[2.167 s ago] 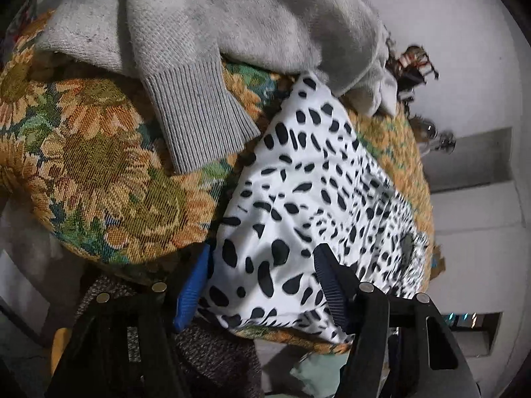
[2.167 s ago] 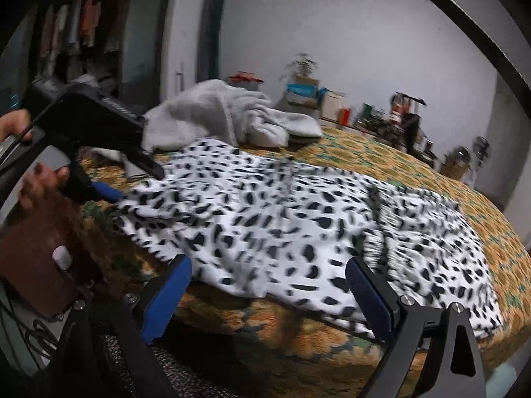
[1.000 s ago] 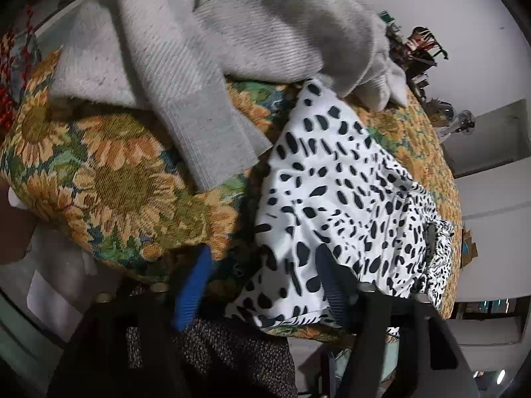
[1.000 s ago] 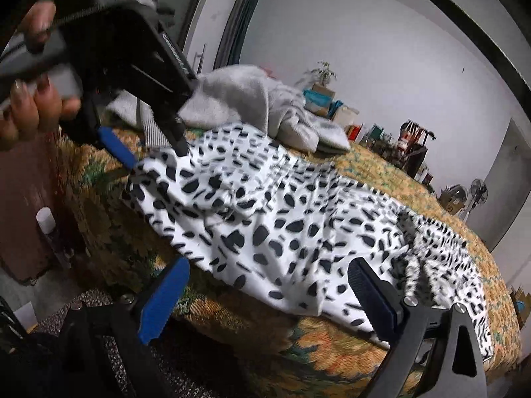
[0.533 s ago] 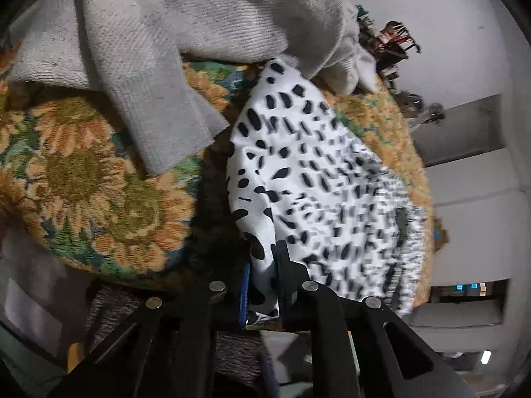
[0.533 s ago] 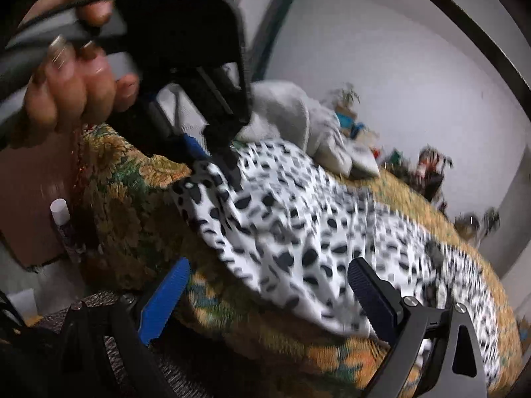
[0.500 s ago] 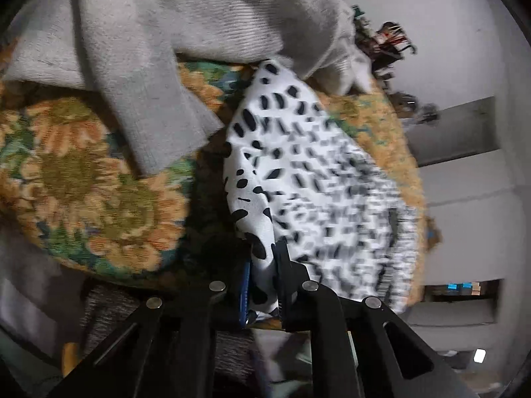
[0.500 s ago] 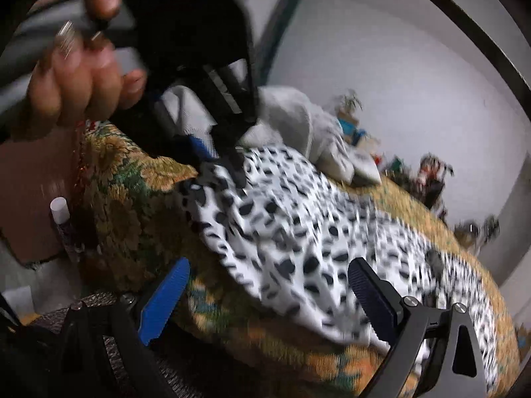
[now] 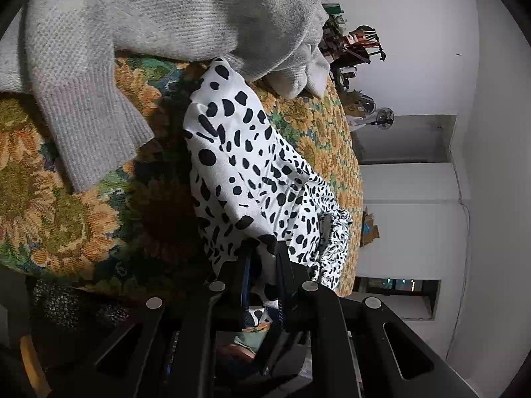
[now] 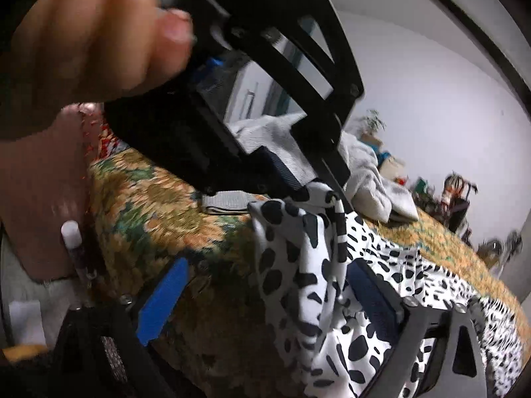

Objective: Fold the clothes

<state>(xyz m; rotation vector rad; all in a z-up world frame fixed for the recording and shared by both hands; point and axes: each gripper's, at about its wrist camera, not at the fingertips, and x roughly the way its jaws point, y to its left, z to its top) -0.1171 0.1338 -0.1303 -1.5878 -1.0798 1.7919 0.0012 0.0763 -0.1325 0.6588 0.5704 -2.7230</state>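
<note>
Left claw (image 9: pixel 262 258) clamped on garment (image 9: pixel 252 165) corner; right claw (image 10: pixel 265 301) closing, fabric between jaws, not yet gripped.
Advise closing the right fully on the hem at 6 o'clock before lifting clear of bed (image 9: pixel 49 199).

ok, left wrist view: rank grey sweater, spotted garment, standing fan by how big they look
1. grey sweater, fills the top of the frame
2. spotted garment, pinched at its near corner by the left gripper
3. standing fan, tiny but far back, so true size unsure

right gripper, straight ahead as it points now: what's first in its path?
Most likely the spotted garment: a raised fold, pinched above by the left gripper, hangs between the right gripper's open fingers. Depth is unclear; the sunflower bedspread lies behind it.
</note>
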